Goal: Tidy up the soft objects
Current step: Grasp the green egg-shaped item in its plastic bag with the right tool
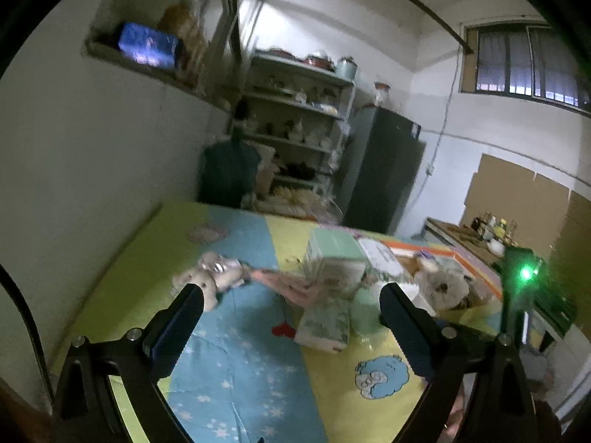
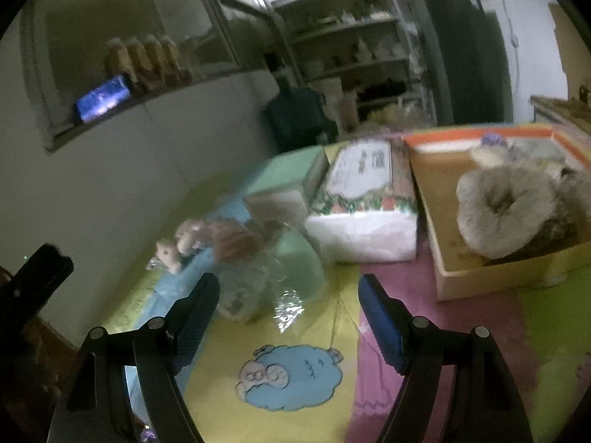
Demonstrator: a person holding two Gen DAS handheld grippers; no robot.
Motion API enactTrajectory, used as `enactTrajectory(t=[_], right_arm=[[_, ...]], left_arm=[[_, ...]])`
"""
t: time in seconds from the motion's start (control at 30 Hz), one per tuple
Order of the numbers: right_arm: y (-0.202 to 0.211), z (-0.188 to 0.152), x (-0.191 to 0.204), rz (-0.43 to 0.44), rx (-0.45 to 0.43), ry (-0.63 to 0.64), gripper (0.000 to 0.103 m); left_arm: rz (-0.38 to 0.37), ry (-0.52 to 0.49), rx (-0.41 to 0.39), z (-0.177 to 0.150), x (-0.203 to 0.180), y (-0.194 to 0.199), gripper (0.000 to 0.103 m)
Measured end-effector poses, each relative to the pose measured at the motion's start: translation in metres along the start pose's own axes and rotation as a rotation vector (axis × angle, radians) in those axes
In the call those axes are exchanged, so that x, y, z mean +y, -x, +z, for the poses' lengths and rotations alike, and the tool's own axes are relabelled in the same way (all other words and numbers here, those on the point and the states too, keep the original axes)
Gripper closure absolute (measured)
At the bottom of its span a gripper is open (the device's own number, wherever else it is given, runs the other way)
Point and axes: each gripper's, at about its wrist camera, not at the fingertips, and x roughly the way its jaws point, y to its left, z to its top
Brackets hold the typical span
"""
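Note:
A small beige plush toy [image 1: 214, 277] with a pink cloth [image 1: 291, 280] lies on the colourful play mat [image 1: 236, 369]; it also shows in the right wrist view [image 2: 184, 243]. A grey fluffy plush [image 2: 506, 206] sits in an orange-rimmed cardboard box [image 2: 443, 221], seen at the right in the left wrist view [image 1: 443, 284]. A clear plastic-wrapped soft pack [image 2: 258, 280] lies ahead of my right gripper [image 2: 288, 291]. My left gripper [image 1: 291, 302] is open and empty above the mat. My right gripper is open and empty too.
A mint green box [image 2: 288, 181] and a white printed tissue pack [image 2: 362, 199] stand mid-mat. A white wall [image 1: 92, 166] bounds the left. A shelf unit [image 1: 295, 122], dark cabinet [image 1: 384, 170] and dark bag [image 1: 229, 173] stand behind the mat.

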Motion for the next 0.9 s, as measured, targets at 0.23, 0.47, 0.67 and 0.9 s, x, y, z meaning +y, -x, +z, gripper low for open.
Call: enactTrajectory(t=[0.23,0.47,0.67,0.9], right_arm=[[-0.029,0.009,-0.005,0.001,0.055,0.0,0.024],[-0.044,0.013,-0.007,0.021,0.104,0.0,0.043],[-0.029,0.009,-0.011,0.052,0.08,-0.006,0.058],[0.017,0.01,-0.022,0.063,-0.034,-0.027,0.058]], left_arm=[[-0.013,-0.01,0.072,-0.009,0.005,-0.031,0.006],[-0.041,-0.009,0.129,-0.012,0.006,-0.052,0.006],[-0.081,-0.053,0.197,-0.014,-0.004,-0.074,0.006],[-0.124,-0.148,0.316,-0.016,-0.02,-0.11,0.006]])
